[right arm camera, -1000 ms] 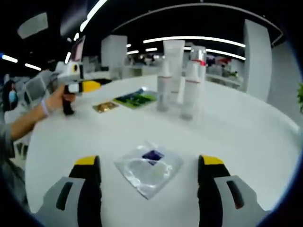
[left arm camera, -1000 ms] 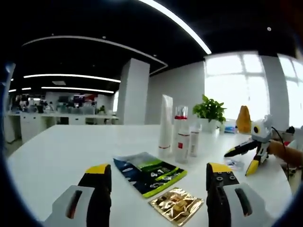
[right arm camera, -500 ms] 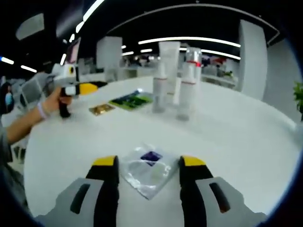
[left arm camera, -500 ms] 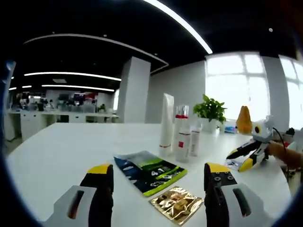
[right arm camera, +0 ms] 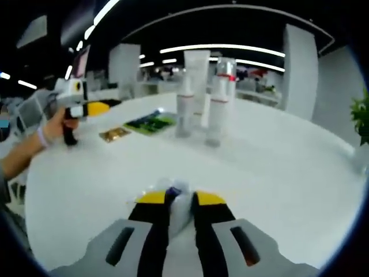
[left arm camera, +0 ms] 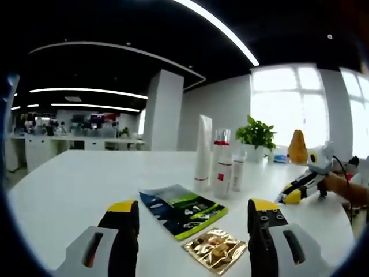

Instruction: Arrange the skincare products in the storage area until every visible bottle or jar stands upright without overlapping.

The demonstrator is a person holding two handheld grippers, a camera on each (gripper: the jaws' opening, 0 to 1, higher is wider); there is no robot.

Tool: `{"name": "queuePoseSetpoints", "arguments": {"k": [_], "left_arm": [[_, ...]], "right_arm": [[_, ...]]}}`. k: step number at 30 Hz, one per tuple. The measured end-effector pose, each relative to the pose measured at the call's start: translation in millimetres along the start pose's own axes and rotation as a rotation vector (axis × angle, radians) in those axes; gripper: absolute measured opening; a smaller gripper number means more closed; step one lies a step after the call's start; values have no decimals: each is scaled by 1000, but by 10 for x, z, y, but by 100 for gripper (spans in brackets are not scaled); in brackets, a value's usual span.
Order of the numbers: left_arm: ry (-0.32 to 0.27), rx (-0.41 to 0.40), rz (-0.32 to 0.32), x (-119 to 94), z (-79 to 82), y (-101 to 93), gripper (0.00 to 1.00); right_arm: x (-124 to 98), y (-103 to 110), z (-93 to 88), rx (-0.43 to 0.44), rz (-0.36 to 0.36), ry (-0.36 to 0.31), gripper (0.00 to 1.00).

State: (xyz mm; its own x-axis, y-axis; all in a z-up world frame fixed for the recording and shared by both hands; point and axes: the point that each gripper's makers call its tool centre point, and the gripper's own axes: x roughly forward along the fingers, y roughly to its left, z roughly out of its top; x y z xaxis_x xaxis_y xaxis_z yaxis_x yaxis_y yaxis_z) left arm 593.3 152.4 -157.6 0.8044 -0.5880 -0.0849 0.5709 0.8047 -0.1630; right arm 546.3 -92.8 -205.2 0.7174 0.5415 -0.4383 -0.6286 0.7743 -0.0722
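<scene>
Here, the white table (left arm camera: 69,179) spans the lower half of both views. At the centre of the left gripper view stand the skincare products: a tall white tube (left arm camera: 203,151), a clear bottle with a red band (left arm camera: 222,163) beside it, and a smaller white bottle (left arm camera: 237,169) just right of that, all 3 upright and close together. A potted plant (left arm camera: 254,137) sits behind them, to the right. Flat on the table below the bottles lie a green and blue packet (left arm camera: 181,209) and, nearer the frame's bottom, a gold sachet (left arm camera: 215,249).

The left gripper (left arm camera: 187,231) has its jaws wide apart at the bottom of its view, holding nothing, with the gold sachet between them. The right gripper (right arm camera: 179,199) has its jaws nearly together, pinched on a clear sachet (right arm camera: 179,203) at bottom centre of its view. In the right gripper view a hand (right arm camera: 56,126) at middle left grips the left gripper.
</scene>
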Motion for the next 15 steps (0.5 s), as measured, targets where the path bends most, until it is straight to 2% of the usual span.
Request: {"name": "queuePoseSetpoints", "arguments": {"k": [4,8,15], "left_arm": [[-3,1,1,1,8,1,79],[-7,1,-1,-1,15,-9,78],[-13,16,-15,0,27,-57,78]], "right_arm": [[5,1,28,3,-8,1,2],[2,-19,65,-4,-19,-1,1],[-38,51,199,1,-2,-51,0]]}}
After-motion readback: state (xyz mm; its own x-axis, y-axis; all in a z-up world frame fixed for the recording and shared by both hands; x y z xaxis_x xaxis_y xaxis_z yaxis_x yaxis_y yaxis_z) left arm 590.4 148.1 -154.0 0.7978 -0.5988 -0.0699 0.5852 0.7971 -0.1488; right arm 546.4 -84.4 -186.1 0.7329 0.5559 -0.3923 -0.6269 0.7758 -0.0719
